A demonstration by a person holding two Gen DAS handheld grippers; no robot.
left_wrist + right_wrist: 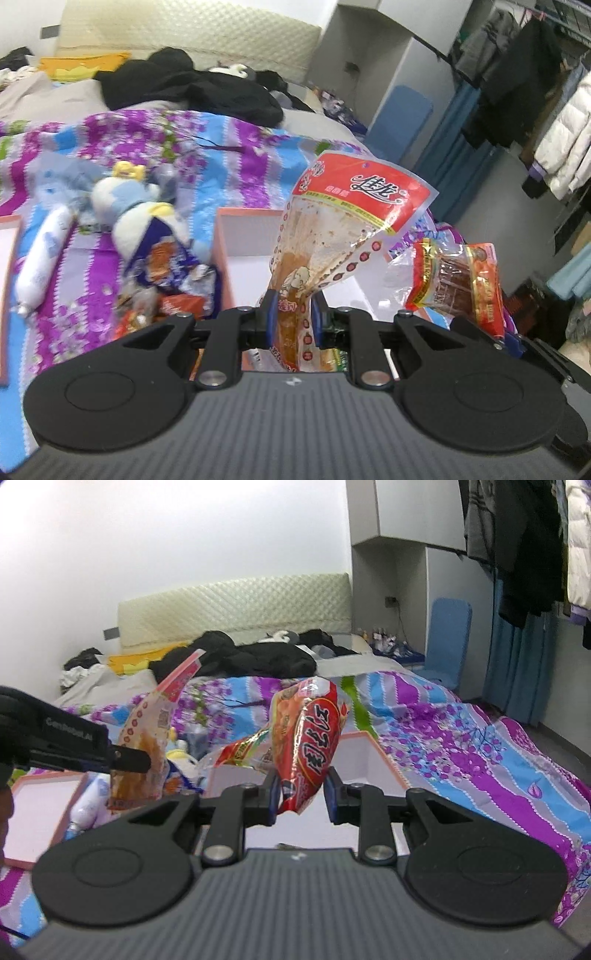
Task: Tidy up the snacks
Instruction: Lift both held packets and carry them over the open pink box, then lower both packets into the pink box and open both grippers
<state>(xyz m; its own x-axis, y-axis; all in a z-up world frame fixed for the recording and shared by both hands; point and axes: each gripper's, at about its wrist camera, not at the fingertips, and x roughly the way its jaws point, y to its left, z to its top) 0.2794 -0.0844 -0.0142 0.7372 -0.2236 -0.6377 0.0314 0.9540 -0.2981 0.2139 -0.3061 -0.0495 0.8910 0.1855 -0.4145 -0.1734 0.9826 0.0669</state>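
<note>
My left gripper (291,317) is shut on the lower part of a clear snack bag with a red top and brown sauce (332,229), held up above a pink-edged white box (255,243). The same bag (147,746) and left gripper (133,762) show at the left of the right wrist view. My right gripper (301,794) is shut on a red snack packet with black characters (314,746), above the box (369,753). That red packet (461,284) shows at the right of the left wrist view.
A pile of snacks (166,280), a plush toy (129,206) and a white sausage-shaped pack (40,266) lie left of the box on the floral bedspread (480,746). A second pink-edged tray (40,812) lies left. Black clothes (258,657) lie behind; hanging clothes (535,92) on the right.
</note>
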